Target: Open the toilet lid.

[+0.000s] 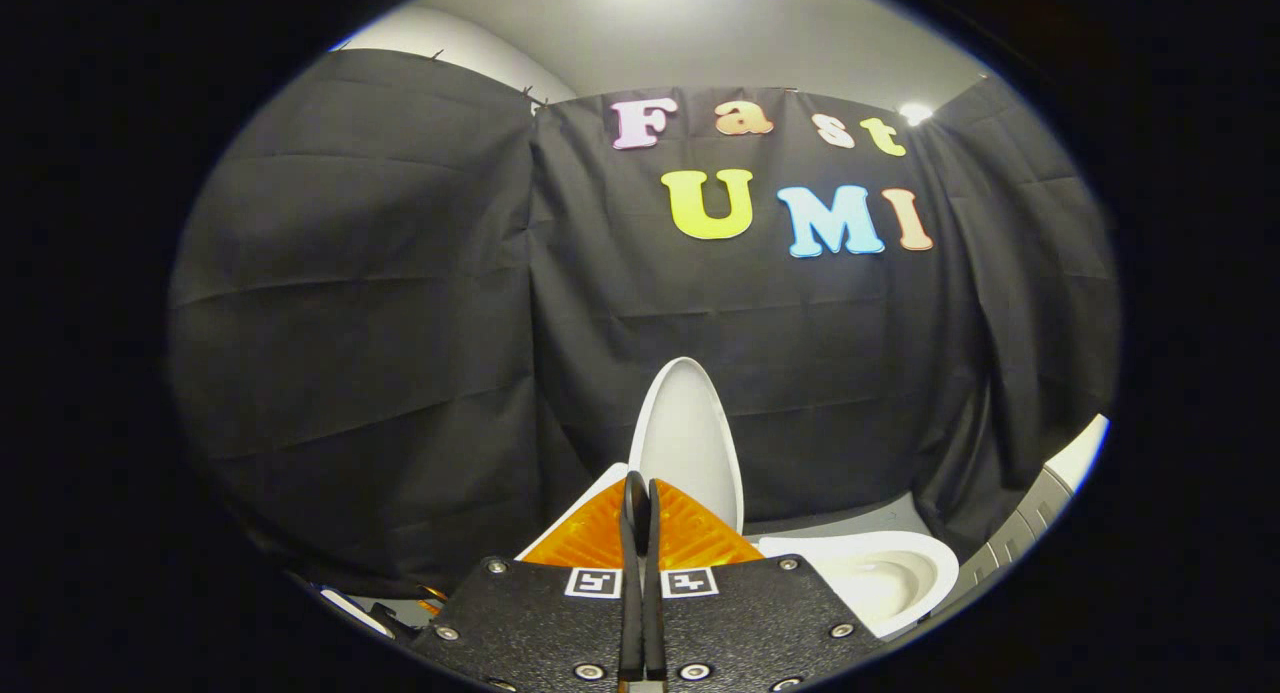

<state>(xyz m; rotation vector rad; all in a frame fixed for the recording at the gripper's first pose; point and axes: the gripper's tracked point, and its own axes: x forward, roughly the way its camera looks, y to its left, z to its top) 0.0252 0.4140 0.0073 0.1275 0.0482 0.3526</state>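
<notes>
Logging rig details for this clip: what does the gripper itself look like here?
The gripper has two slim fingers pressed together, flanked by ribbed wedge-shaped panels. Behind them sits a dark textured plate with silver screws and two small square black-and-white markers beside the central slot.

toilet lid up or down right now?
Up. The white oval toilet lid stands raised just beyond the gripper, and the white toilet bowl lies uncovered beside it. The jaws are closed together, gripping nothing.
</notes>
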